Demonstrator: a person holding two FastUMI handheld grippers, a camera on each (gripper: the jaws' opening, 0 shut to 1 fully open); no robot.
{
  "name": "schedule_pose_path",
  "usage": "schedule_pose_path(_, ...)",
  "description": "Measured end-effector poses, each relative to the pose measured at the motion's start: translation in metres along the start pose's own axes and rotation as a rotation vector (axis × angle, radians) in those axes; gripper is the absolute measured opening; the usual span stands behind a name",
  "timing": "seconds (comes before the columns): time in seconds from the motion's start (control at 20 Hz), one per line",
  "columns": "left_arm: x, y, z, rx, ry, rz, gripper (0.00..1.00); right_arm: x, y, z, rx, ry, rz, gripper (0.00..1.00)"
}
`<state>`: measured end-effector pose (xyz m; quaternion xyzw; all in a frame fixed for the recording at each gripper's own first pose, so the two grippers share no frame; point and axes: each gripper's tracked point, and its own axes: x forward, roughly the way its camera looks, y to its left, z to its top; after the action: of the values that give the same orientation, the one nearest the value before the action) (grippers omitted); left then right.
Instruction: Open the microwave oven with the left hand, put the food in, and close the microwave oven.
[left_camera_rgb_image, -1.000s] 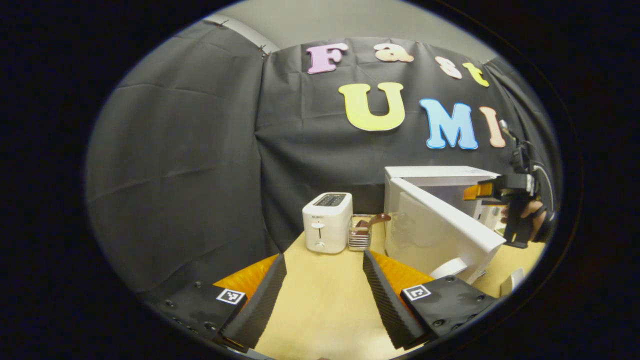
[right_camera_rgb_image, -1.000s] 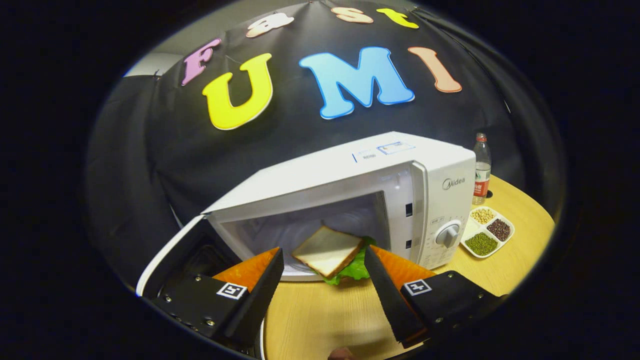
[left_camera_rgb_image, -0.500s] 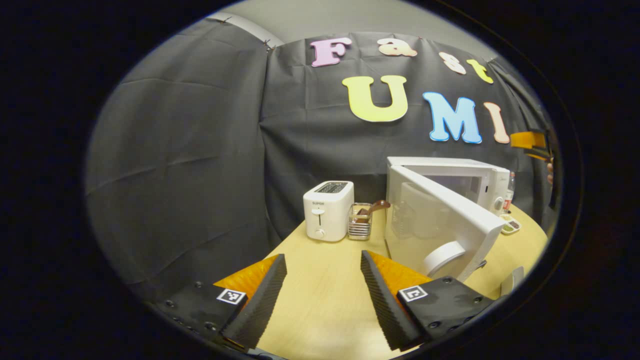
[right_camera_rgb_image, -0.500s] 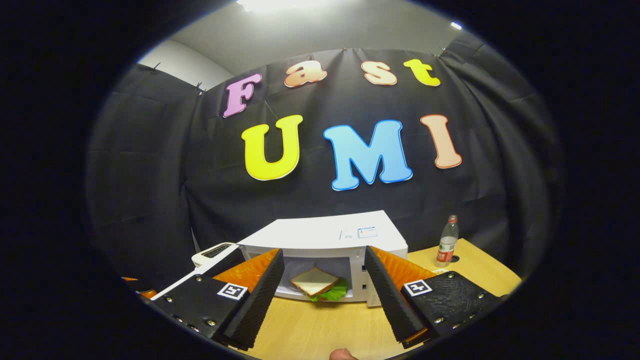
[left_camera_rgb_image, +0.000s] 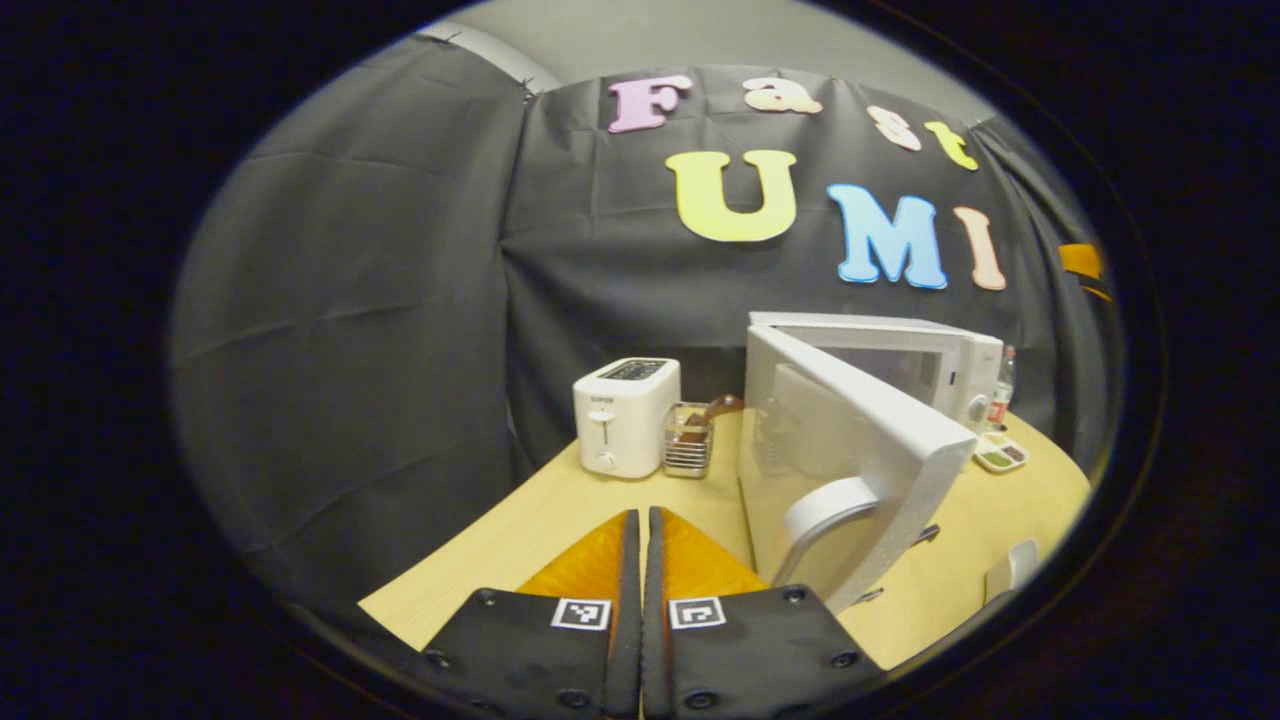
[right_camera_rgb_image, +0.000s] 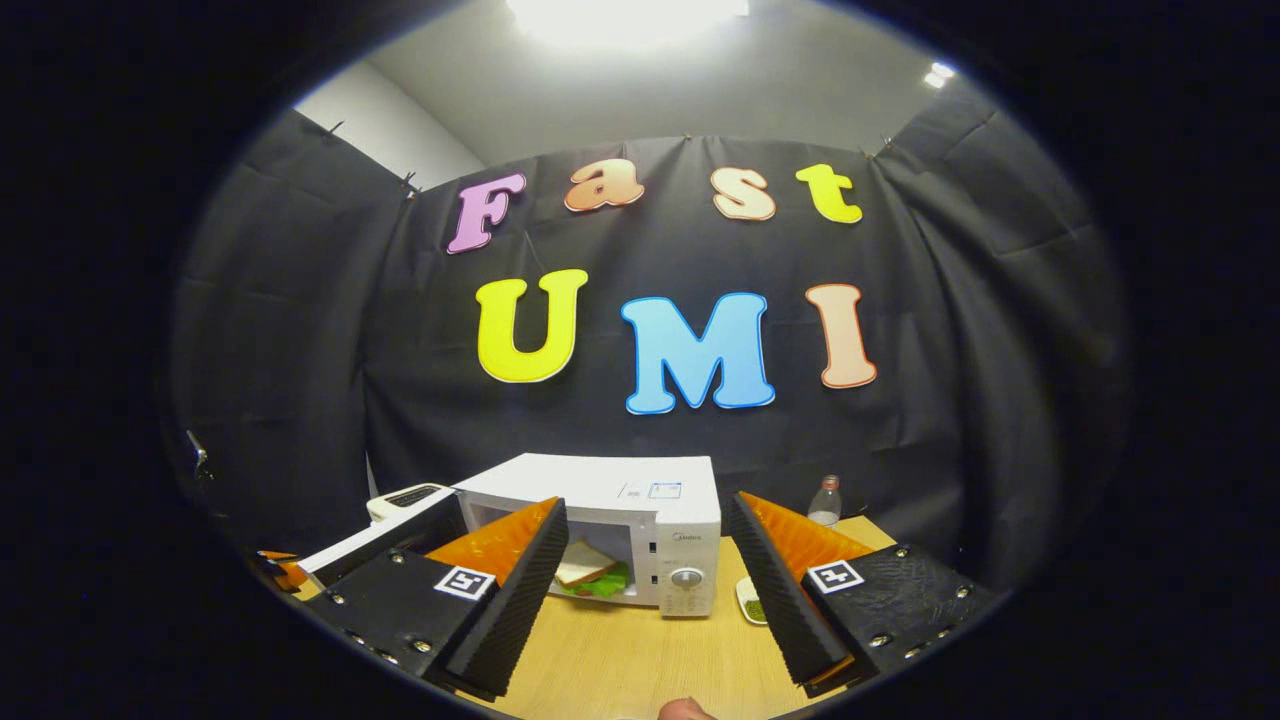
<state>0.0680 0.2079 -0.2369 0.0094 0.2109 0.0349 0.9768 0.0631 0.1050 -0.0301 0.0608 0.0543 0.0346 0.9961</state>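
The white microwave (right_camera_rgb_image: 640, 490) stands on the wooden table with its door (left_camera_rgb_image: 850, 450) swung open. A sandwich (right_camera_rgb_image: 590, 572) of white bread and lettuce lies inside the cavity. My left gripper (left_camera_rgb_image: 640, 525) is shut with nothing between its fingers, low over the table just left of the door's curved handle (left_camera_rgb_image: 825, 510). My right gripper (right_camera_rgb_image: 648, 545) is open and empty, pulled well back from the microwave (left_camera_rgb_image: 900, 345) and raised. A bit of the right gripper (left_camera_rgb_image: 1082, 262) shows at the far right edge of the left gripper view.
A white toaster (left_camera_rgb_image: 625, 415) and a small wire basket (left_camera_rgb_image: 688, 450) with a brown utensil stand left of the microwave. A divided dish of beans (left_camera_rgb_image: 1000, 455) and a plastic bottle (right_camera_rgb_image: 825, 500) sit to its right. The table edge (left_camera_rgb_image: 440, 565) runs close on the left.
My left gripper has shut and shifted toward the open door's handle. My right gripper has let go of the sandwich, withdrawn from the microwave and risen, so the oven looks much smaller.
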Motion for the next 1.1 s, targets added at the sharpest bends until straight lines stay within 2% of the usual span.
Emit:
schedule_pose_path(0.05,0.002,-0.008,0.000,0.010,-0.002,-0.027,0.10,-0.003,-0.003,-0.001,0.002,0.003,-0.006,0.98)
schedule_pose_path(0.2,0.007,-0.027,0.006,0.055,-0.007,-0.066,0.10,-0.013,-0.011,-0.005,-0.021,0.020,-0.016,0.98)
schedule_pose_path(0.25,0.006,-0.035,0.005,0.052,-0.006,-0.083,0.07,-0.016,-0.012,-0.005,-0.033,0.018,-0.018,0.98)
schedule_pose_path(0.6,0.016,-0.105,0.020,0.048,-0.009,-0.244,0.08,-0.023,-0.027,-0.003,-0.060,0.025,-0.041,0.98)
schedule_pose_path(0.9,0.024,-0.179,0.023,0.082,0.004,-0.427,0.10,-0.026,-0.053,-0.001,-0.058,0.038,-0.109,0.98)
schedule_pose_path(1.1,0.037,-0.219,0.034,0.085,-0.003,-0.520,0.10,-0.035,-0.074,0.001,-0.064,0.044,-0.177,0.98)
